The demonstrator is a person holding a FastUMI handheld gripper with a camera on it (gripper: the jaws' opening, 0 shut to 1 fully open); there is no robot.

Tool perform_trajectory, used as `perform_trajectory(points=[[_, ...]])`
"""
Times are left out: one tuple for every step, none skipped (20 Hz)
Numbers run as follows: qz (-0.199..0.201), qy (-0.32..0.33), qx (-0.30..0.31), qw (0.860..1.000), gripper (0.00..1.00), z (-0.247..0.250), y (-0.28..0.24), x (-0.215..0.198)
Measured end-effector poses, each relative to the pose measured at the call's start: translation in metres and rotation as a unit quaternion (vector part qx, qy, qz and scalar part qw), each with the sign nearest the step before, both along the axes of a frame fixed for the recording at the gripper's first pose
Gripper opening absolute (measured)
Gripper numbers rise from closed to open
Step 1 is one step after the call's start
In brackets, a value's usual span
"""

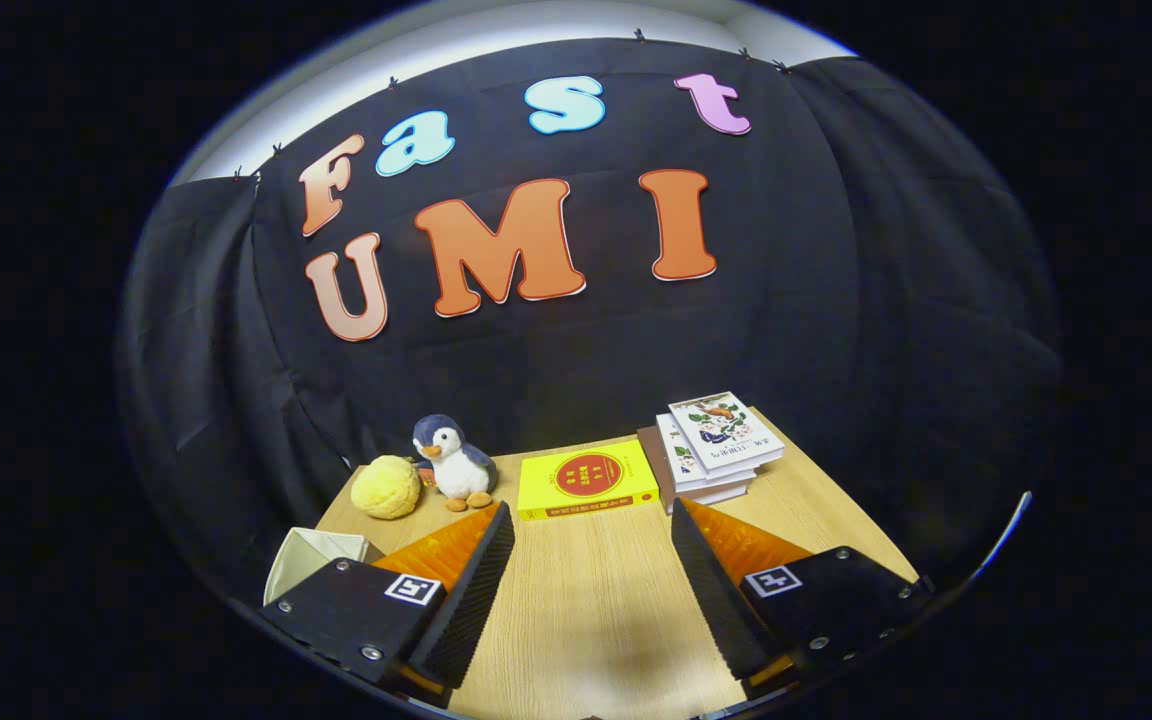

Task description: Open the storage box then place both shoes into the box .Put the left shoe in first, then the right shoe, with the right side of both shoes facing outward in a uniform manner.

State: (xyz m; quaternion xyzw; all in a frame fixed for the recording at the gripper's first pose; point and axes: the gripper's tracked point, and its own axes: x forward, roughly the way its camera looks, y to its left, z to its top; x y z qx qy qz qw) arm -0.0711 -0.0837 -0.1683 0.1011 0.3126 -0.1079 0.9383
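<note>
Nothing looks done yet: gripper wide open, empty, above bare table; books at 1 o'clock.

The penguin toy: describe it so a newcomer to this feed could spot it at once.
Start at the wooden table beyond the open gripper, whose fingers hold nothing. Along its far edge, against the black cloth wall, the penguin toy stands between a yellow fuzzy ball and a yellow book. It is the only upright animal figure, dark blue-grey with a white belly and orange feet.
</note>
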Motion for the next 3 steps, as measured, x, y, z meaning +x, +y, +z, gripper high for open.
perform_trajectory(points=[[0.000,0.003,0.000,1.000,0.95,-0.0040,-0.0010,-0.0017],[-0.001,0.005,0.000,1.000,0.95,-0.0055,-0.0019,-0.0026],[-0.001,0.007,0.001,1.000,0.95,-0.0067,-0.0015,-0.0037]])
